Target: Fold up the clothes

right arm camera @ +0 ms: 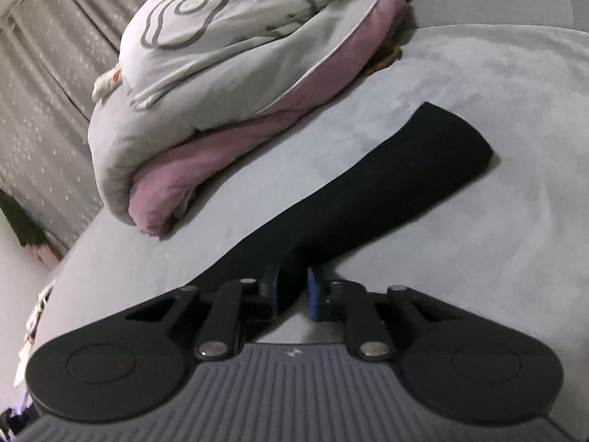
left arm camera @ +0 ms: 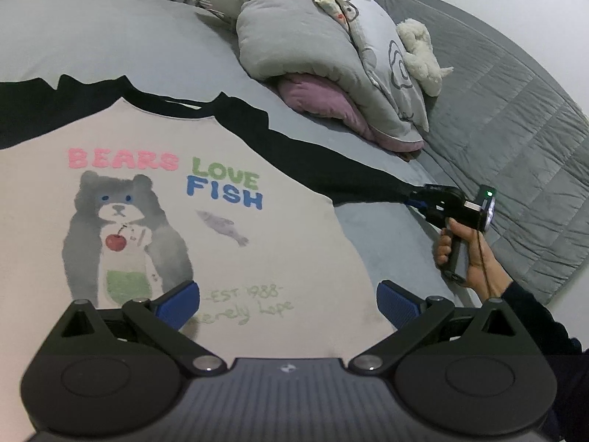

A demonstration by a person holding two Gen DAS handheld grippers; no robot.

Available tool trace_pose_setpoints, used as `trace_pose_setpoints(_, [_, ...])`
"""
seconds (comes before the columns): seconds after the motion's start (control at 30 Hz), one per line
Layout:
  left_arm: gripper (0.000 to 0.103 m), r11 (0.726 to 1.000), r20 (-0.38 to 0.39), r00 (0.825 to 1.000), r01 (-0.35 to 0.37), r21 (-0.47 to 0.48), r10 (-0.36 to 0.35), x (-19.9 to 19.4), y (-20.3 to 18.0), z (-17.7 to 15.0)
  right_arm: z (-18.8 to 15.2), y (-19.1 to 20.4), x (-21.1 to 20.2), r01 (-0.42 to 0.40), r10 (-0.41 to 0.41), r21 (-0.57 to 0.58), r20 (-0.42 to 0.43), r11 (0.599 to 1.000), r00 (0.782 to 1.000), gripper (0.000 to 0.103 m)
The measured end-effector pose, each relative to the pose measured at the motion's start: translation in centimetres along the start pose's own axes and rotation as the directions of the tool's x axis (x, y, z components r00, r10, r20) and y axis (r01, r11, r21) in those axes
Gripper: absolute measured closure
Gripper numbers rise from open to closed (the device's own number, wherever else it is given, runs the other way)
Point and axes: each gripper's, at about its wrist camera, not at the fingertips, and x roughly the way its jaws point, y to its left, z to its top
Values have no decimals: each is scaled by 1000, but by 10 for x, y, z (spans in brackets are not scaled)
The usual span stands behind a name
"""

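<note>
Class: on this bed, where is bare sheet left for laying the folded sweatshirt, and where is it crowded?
Bare sheet lies beyond the sweatshirt collar, left of the bundled duvet. A smaller patch sits between the black sleeve and the quilt. Crowded: duvet with plush toy, and where the right gripper pinches the sleeve.

A pale cream sweatshirt (left arm camera: 228, 258) with black sleeves (right arm camera: 386, 191) carries a grey bear print holding a red cherry, with "BEARS" in pink, "LOVE" in green and "FISH" in blue. It lies on a plain light grey bed sheet (left arm camera: 110, 37). On the far side, a grey duvet with a mauve-pink lining (left arm camera: 313, 55) shows grey outline drawings. At right, a dark grey quilted blanket (left arm camera: 515, 129) has stitched squares.
</note>
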Motion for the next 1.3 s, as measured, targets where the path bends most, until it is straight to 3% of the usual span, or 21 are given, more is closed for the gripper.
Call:
trace_pose_setpoints(0.13, [1,1000,-4,1000,15,-18,-15,18,-8,15,8,5,-29,-30,31,-32,38,999,999,90])
trace_pose_setpoints(0.27, [1,997,-7,998,69,-31,-69,63,-39,46,13,8,-30,11,-8,-74,39,997,999,90])
trace_pose_setpoints(0.37, [1,990,-33,998,-58,128,63,106,-82,59,11,-1,-25,29,-29,-49,-3,998,1000,90])
trace_pose_setpoints(0.43, [1,951,-26,990,-125,283,138,130,-110,58,12,-19,-26,23,-23,27,-15,999,1000,86])
trace_pose_setpoints(0.5, [1,876,-4,981,-172,450,194,151,-137,52,16,-43,-31,16,-16,124,-5,992,1000,82])
trace_pose_setpoints(0.6, [18,801,-48,991,-69,595,121,169,-162,42,22,-61,-34,17,-19,177,9,984,1000,82])
trace_pose_setpoints(0.63, [31,781,-68,993,-34,623,97,174,-167,40,26,-66,-34,23,-26,182,12,983,1000,82])
trace_pose_setpoints(0.67, [40,781,-81,992,-21,624,92,180,-169,41,28,-69,-33,27,-30,183,14,983,999,82])
trace_pose_setpoints(0.77, [51,774,-96,991,-12,633,93,199,-173,45,33,-73,-34,44,-50,187,28,981,998,82])
trace_pose_setpoints(0.93, [85,714,-139,987,44,699,76,212,-165,38,32,-69,-31,62,-65,102,24,993,998,81])
trace_pose_setpoints(1.03, [86,701,-150,986,54,711,76,217,-157,32,36,-76,-25,43,-48,133,35,990,998,81])
trace_pose_setpoints(1.13, [86,717,-73,992,-21,697,99,210,-158,42,37,-80,-24,28,-35,158,43,987,998,80])
trace_pose_setpoints(1.2, [86,717,-46,996,-26,697,81,201,-159,45,37,-82,-24,15,-24,168,49,986,998,80])
trace_pose_setpoints(1.3, [86,669,-49,990,-55,741,136,207,-160,41,33,-89,-24,-18,5,189,70,982,998,80])
